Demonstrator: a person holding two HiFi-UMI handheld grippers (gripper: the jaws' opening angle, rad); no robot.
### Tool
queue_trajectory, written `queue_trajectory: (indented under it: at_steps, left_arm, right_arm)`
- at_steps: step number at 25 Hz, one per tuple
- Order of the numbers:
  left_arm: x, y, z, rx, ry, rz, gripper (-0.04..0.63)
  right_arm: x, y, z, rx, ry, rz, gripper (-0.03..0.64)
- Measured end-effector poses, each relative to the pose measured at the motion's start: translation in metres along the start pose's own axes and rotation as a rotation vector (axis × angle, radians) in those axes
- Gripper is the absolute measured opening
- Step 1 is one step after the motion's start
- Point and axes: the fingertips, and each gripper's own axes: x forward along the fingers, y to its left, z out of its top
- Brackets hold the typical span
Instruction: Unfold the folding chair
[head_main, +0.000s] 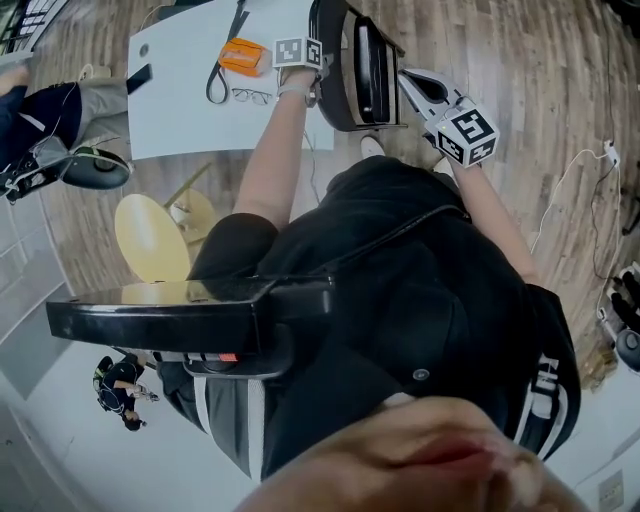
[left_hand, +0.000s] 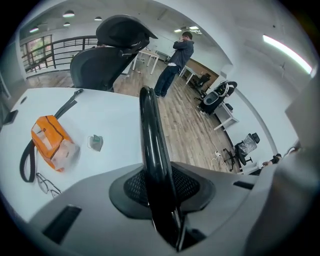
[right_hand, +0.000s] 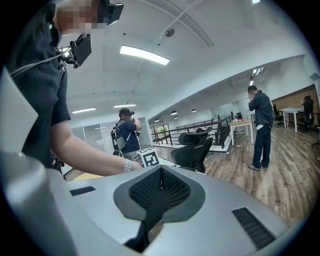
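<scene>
L gripper (left_hand: 160, 172): jaws pinching the black rim of the chair (head_main: 365, 70). I see the rim run straight up btwn the pads. Chair's folded flat, standing on the wood floor (head_main: 520, 80), just beside the white table (head_main: 180, 110). R gripper (right_hand: 160, 175): jaws pressed together, nothing btwn them. Its tip is right by the chair's other side; can't tell if it touches. On the table: orange pouch (head_main: 243, 55) and glasses (head_main: 250, 96), both well apart from the chair.
</scene>
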Motion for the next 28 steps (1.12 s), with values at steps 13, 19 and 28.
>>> queue_trajectory:
  at_steps: [13, 19, 28]
  left_arm:
    - [0.010, -0.055, 0.012, -0.010, -0.016, 0.013, 0.086]
    - [0.016, -0.084, 0.012, 0.010, -0.014, 0.040, 0.086]
    - [0.024, -0.119, 0.020, 0.033, -0.016, 0.056, 0.091]
  right_arm:
    - [-0.023, -0.049, -0.046, 0.138, 0.079, -0.122, 0.009]
    - [-0.010, -0.074, -0.102, 0.245, 0.193, -0.104, 0.009]
    - [0.037, -0.111, -0.235, 0.372, 0.474, -0.196, 0.086]
